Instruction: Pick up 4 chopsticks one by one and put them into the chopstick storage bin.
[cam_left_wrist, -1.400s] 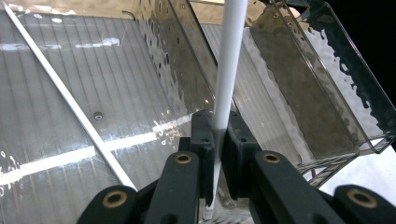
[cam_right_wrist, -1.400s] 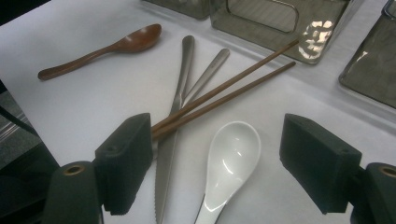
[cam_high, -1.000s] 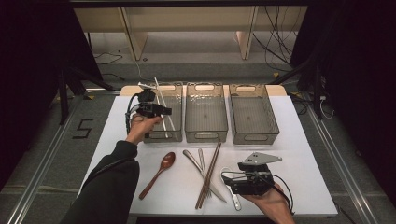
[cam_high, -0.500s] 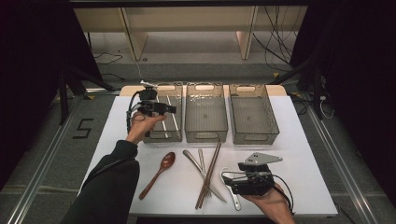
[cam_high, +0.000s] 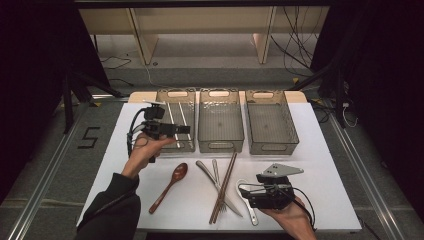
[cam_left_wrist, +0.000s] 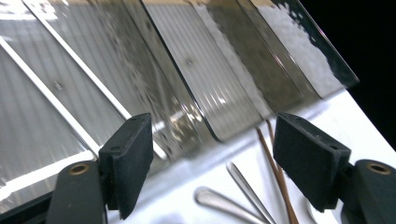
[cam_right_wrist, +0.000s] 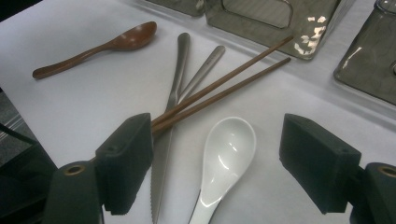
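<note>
A white table (cam_high: 320, 165) seen from above carries three clear plastic bins in a row toward twelve o'clock: left bin (cam_high: 175, 100), middle bin (cam_high: 221, 120), right bin (cam_high: 271, 121). Two white chopsticks (cam_high: 176, 120) lie inside the left bin.

The left tongs (cam_high: 186, 129), held in a person's hand, hover at that bin's near edge. Their jaws have just been opening and stand wide apart with nothing between them.

At six o'clock from the bins the loose cutlery lies on the table: a brown wooden spoon (cam_high: 170, 186) at the left, then a steel knife (cam_high: 218, 189), a steel fork handle (cam_high: 216, 170) and a pair of brown wooden chopsticks (cam_high: 224, 186) crossing one another.

At five o'clock the right tongs (cam_high: 242, 191) rest low over a white ceramic soup spoon (cam_right_wrist: 225, 154). Their jaws are spread wide, one on each side of the spoon's bowl, not touching it.
</note>
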